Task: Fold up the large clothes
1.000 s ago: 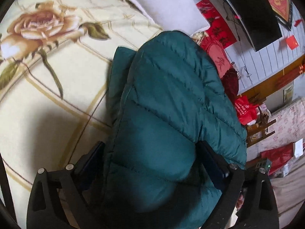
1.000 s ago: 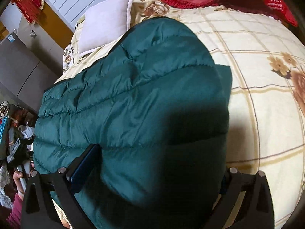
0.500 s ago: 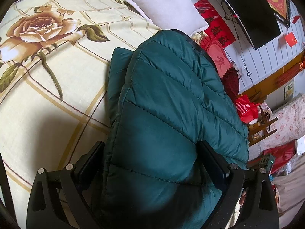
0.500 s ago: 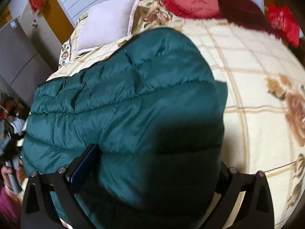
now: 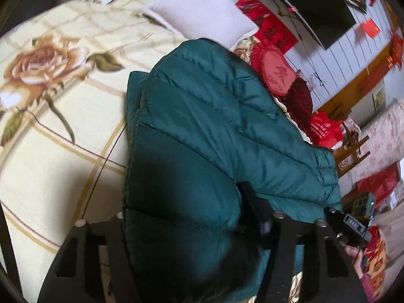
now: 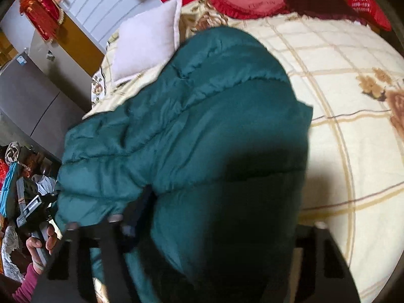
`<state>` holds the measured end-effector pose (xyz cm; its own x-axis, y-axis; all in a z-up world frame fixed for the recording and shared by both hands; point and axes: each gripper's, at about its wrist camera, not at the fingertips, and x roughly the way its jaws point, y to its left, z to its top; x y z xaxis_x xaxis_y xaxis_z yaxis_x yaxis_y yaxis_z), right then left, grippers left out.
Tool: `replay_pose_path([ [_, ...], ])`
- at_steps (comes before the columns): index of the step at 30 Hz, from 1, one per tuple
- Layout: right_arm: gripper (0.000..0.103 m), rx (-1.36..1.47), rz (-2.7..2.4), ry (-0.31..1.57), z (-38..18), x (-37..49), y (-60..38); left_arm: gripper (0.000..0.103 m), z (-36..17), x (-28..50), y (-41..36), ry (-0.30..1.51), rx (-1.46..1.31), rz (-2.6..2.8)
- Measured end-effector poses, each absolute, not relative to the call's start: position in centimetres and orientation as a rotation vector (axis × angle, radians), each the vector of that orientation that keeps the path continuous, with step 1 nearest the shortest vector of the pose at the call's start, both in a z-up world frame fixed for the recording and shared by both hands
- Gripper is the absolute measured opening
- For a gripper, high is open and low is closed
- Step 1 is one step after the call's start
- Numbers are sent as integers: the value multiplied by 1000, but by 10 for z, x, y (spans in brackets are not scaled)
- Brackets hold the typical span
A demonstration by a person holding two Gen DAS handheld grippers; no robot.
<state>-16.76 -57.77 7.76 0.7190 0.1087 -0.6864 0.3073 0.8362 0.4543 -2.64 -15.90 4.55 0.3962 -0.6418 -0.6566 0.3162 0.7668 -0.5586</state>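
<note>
A dark teal quilted puffer jacket (image 5: 202, 131) lies folded on a cream floral bedspread (image 5: 50, 126); it also shows in the right wrist view (image 6: 202, 126). My left gripper (image 5: 186, 214) has a thick bulge of the jacket's near edge between its fingers, and its left finger is hidden by the fabric. My right gripper (image 6: 219, 217) has the jacket's other near edge between its fingers, and its right finger is hidden by the fabric. The right gripper shows at the left wrist view's right edge (image 5: 351, 224), and the left gripper at the right wrist view's left edge (image 6: 32, 209).
A white pillow (image 5: 202, 17) and red cushions (image 5: 275, 73) lie at the head of the bed beyond the jacket. A dark screen (image 5: 315, 2) hangs on the wall. Cluttered furniture and red bags (image 5: 325, 128) stand beside the bed.
Both grippers have narrowed on the jacket's near edge, bunching the fabric into a bulge. Both views have pulled back and tilted up, showing more of the bed's head.
</note>
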Motion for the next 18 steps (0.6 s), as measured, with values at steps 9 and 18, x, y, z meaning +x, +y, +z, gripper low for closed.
replay_pose_path([
  [9,39,531,-31,687,147,-216,-529,52,85,-65,-134,990,-404,-704],
  [18,44,615,3,727,144,-295,-487,58,99,-137,-86,1040,-289,-693],
])
